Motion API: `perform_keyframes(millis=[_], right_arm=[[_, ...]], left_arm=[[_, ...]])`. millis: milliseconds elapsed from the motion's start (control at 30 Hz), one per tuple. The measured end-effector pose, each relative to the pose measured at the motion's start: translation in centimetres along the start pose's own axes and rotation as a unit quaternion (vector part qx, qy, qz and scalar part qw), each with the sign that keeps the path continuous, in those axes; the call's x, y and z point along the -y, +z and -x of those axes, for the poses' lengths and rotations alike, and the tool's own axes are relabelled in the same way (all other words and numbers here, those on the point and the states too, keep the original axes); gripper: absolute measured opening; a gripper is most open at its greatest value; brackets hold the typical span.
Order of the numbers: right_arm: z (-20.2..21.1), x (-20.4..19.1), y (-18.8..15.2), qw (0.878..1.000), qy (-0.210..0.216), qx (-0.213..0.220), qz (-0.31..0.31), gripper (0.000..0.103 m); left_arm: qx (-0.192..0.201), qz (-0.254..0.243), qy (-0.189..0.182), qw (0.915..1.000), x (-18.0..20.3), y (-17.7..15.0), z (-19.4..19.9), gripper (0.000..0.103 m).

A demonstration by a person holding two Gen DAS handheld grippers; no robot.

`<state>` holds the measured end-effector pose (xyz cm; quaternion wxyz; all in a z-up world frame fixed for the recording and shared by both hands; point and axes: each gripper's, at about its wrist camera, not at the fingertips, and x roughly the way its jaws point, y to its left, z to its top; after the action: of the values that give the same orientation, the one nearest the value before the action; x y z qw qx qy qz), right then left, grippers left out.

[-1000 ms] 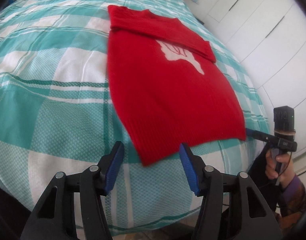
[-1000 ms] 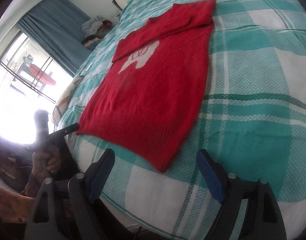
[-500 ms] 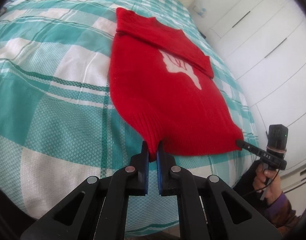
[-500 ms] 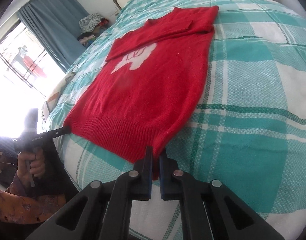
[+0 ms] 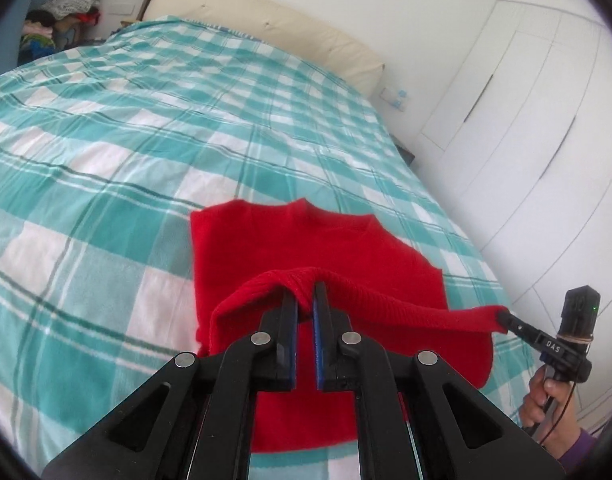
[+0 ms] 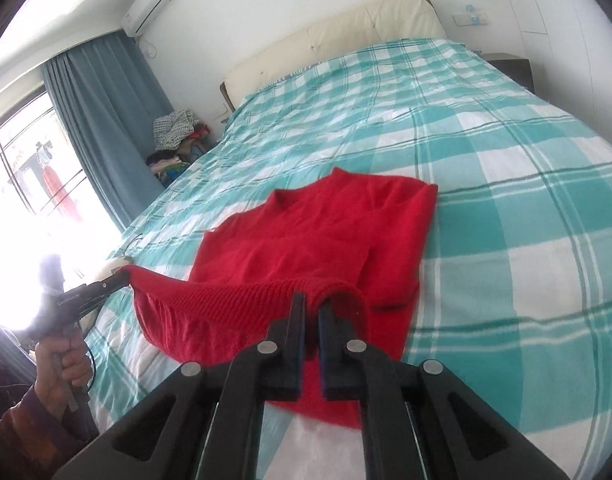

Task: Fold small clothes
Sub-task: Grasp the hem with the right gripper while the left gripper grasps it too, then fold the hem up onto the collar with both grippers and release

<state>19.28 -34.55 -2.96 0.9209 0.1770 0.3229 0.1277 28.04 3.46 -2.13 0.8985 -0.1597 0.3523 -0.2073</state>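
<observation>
A red knitted sweater [image 5: 317, 248] [image 6: 329, 232] lies on the teal-and-white checked bedspread [image 5: 106, 152] [image 6: 505, 200], its neck end toward the headboard. Its ribbed hem is lifted off the bed and stretched between both grippers. My left gripper [image 5: 304, 300] is shut on one hem corner; in the right wrist view it [image 6: 120, 278] shows at the left, holding that corner. My right gripper [image 6: 311, 304] is shut on the other hem corner and appears at the right of the left wrist view [image 5: 505, 318]. The lifted hem hangs over the sweater's lower part, hiding the white print.
A cream padded headboard [image 5: 274, 28] closes the far end of the bed. White wardrobe doors [image 5: 525, 140] stand along the right side. A blue curtain [image 6: 102, 120], a bright window and a pile of clothes [image 6: 178, 140] are on the left. A hand [image 6: 62, 364] grips the left tool.
Both grippers closed on the hem corners, then lifted the hem and carried it toward the sweater's neck end. The white print, visible before, is now covered.
</observation>
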Motion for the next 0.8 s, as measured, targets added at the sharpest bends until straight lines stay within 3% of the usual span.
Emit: perform_keyframes(millis=[200,367,400,467,500,533,600,700,767,800], right_arm=[[-7.5,3.2,5.8,0.999,-0.021,0.001,-0.03,0.005],[-12.4,6.5,7.6,0.997,-0.031,-0.015,-0.067,0.005],[-13.3,7.1,7.6,0.996,-0.028,-0.02,-0.078,0.005],[-14.5,8.1,7.9,0.995,-0.025,-0.027,-0.095,0.006],[-14.6,8.5,8.0,0.994,-0.031,-0.023,-0.104,0.014],[-14.3,8.8,8.0,0.993,-0.041,-0.016,-0.113,0.026],[-13.3,9.4,8.5,0.992,-0.048,0.001,-0.12,0.031],[-11.6,8.5,9.3,0.995,-0.048,0.001,-0.084,0.031],[-10.6,6.7,9.2,0.998,-0.015,-0.017,-0.05,0.031],[-10.3,5.6,8.9,0.999,0.01,-0.027,-0.033,0.031]], left_arm=[[-0.026,0.011,0.042,0.9987,-1.3,4.0,-8.6,0.004],[-0.054,0.011,0.068,0.9962,-2.0,5.2,-13.1,0.007],[-0.061,0.023,0.077,0.9948,-2.5,5.4,-13.8,0.012],[-0.059,0.054,0.092,0.9926,-3.8,6.0,-14.1,0.033],[-0.051,0.07,0.092,0.992,-4.6,6.4,-13.9,0.053],[-0.039,0.08,0.095,0.9915,-5.2,6.8,-13.3,0.063],[-0.02,0.085,0.103,0.9908,-6.0,7.3,-12.0,0.064],[-0.021,0.073,0.09,0.993,-6.0,7.2,-10.3,0.064],[-0.031,0.046,0.055,0.997,-5.0,6.3,-9.5,0.067],[-0.038,0.027,0.041,0.998,-4.3,5.5,-9.3,0.074]])
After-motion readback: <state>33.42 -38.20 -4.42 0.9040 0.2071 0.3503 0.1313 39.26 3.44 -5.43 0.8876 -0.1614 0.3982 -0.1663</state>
